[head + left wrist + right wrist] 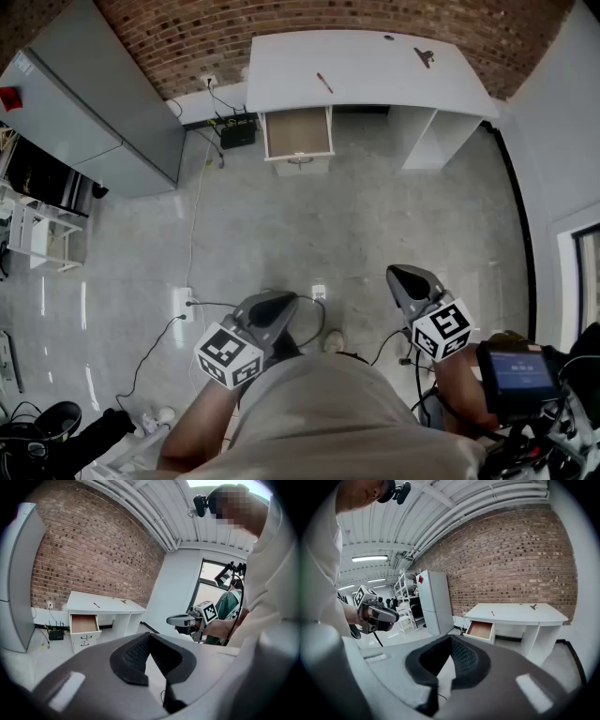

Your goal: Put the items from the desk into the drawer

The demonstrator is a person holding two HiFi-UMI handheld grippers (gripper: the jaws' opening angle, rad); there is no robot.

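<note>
Two empty grippers we hold, left gripper (274, 305) and right gripper (410, 278), have jaws pressed together, well apart from the desk (375, 73) bearing a red pen (323, 82) and a small dark object (425, 57) above the open drawer (298, 133).

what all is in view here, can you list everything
desk: one, white, against the brick wall
drawer: one, white front, wood-coloured inside, pulled open, looks empty, under the desk's left part in the head view
pen: one, red, on the desk top behind the drawer
dark item: one, small, clip-like, near the desk's right end
cabinet: one, grey, tall, left of the desk
router: one, black, on the floor by the wall
power strip: one, white, on the floor
shelf rack: one, white, far left
left hand-held gripper: one, grey, jaws together, empty
right hand-held gripper: one, grey, jaws together, empty
</note>
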